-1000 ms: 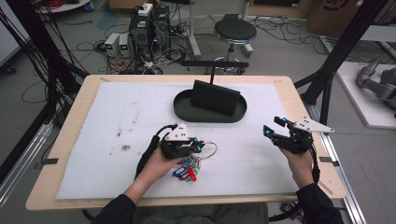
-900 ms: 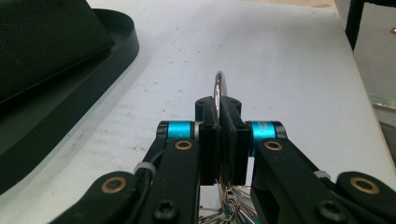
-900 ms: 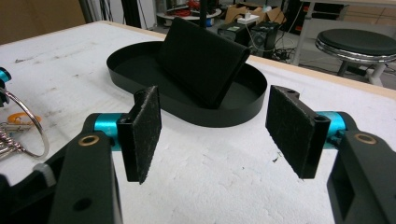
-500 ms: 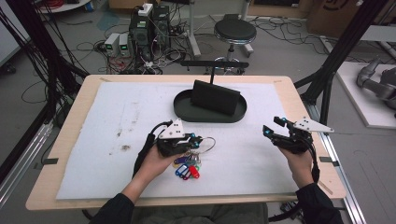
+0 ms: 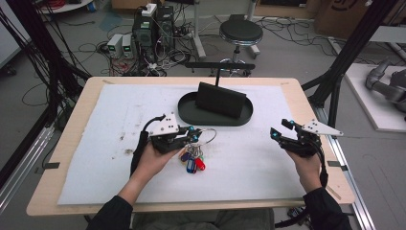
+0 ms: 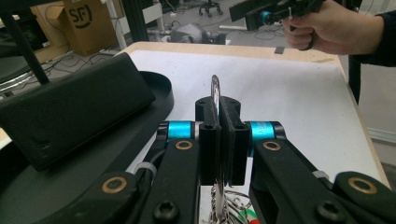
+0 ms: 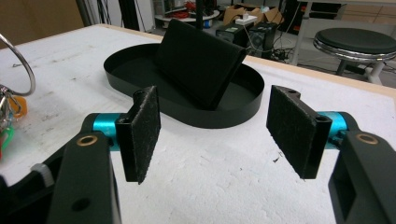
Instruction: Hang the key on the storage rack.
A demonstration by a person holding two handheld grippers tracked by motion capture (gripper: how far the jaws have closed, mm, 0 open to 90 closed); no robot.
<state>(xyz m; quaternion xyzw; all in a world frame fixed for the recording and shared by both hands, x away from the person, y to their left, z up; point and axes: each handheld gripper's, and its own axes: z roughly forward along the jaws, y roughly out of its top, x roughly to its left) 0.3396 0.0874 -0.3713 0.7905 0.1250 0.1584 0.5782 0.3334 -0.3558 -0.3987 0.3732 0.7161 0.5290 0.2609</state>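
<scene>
Presently, the key bunch is hanging by its ring between the clamped pads of the left gripper, at seven o'clock of the black tray, while the right gripper, at four o'clock of it, is standing wide with nothing between its pads.

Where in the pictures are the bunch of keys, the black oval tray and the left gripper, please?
bunch of keys [image 5: 193, 160], high view, on the coloured key heads.
black oval tray [image 5: 244, 117], high view, on its right rim.
left gripper [image 6: 219, 126], left gripper view, between its pads, shut on a key ring.
</scene>
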